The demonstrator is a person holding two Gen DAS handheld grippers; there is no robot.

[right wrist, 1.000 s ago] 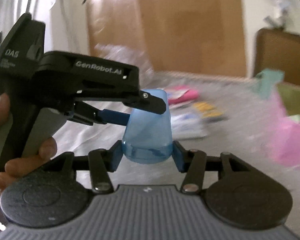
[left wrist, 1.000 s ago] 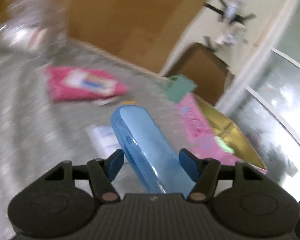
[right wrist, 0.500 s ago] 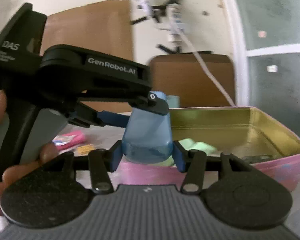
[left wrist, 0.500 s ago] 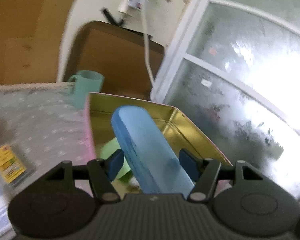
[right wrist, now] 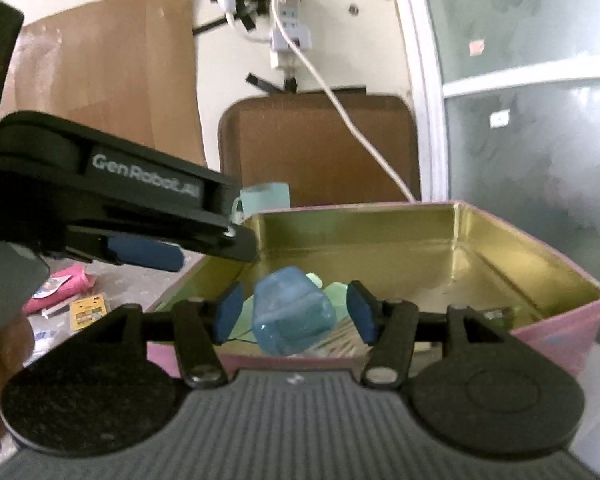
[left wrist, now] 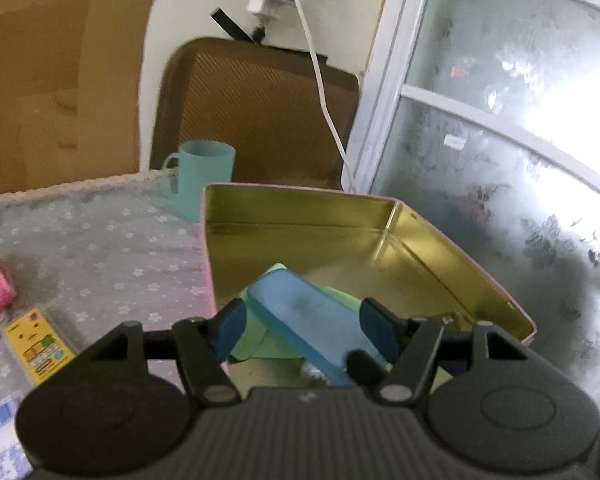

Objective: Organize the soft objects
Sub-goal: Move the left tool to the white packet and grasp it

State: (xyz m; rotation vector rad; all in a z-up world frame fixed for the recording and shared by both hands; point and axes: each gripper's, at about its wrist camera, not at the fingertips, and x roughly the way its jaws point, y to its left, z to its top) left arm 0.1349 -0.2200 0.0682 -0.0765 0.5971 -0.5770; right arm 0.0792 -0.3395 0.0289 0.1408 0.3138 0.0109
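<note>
Left wrist view, floral grey tablecloth (left wrist: 112, 240), frosted window (left wrist: 500, 152), perhaps cardboard (left wrist: 40, 72) behind.

one tin (left wrist: 428, 240); one mug (left wrist: 204, 176); one blue case (left wrist: 308, 320); two tools (left wrist: 302, 330).

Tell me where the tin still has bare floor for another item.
The tin's far half is bare: gold floor along the back wall and into the right rear corner. The near end is crowded: the blue case lies tilted on green items, with both grippers' open jaws around it.
</note>
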